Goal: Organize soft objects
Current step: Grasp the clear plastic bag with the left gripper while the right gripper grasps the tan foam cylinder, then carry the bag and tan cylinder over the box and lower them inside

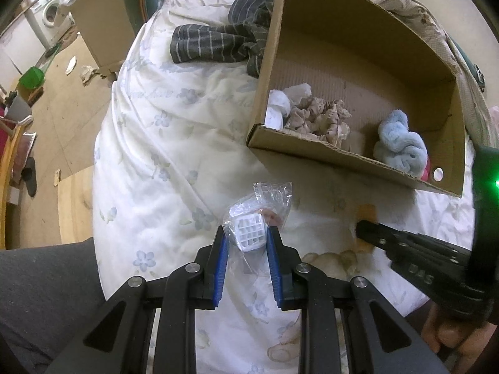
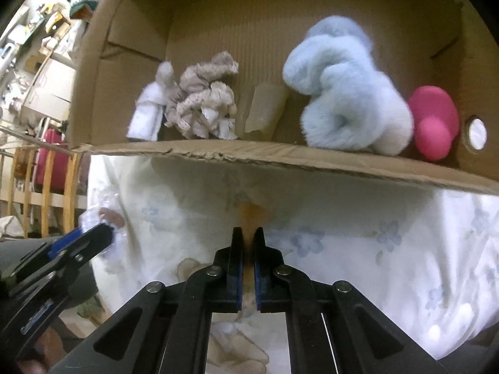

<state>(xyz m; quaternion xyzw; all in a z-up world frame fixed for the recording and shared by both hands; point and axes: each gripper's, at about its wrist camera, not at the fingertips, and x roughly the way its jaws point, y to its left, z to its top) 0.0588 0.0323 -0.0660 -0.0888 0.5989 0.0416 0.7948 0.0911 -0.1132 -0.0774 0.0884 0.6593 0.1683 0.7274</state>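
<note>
My left gripper (image 1: pixel 245 232) is shut on a clear plastic bag (image 1: pixel 274 196) with a white gridded piece (image 1: pixel 251 230) inside, just above the white floral quilt (image 1: pixel 174 143). The cardboard box (image 1: pixel 315 149) lies ahead to the right; it holds a white cloth (image 1: pixel 277 106), a beige scrunchie (image 1: pixel 318 118) and a blue fluffy cloth (image 1: pixel 399 146). My right gripper (image 2: pixel 248 232) is nearly closed on a small orange thing (image 2: pixel 251 213) on the quilt, in front of the box (image 2: pixel 280 155). The box shows the blue cloth (image 2: pixel 343 93), scrunchie (image 2: pixel 202 106) and a pink object (image 2: pixel 435 121).
A dark striped garment (image 1: pixel 218 43) lies on the quilt behind the box. The bed's left edge drops to a wooden floor (image 1: pixel 62 124) with clutter. My right gripper shows at the right in the left wrist view (image 1: pixel 361 227). My left gripper shows in the right wrist view (image 2: pixel 103 230).
</note>
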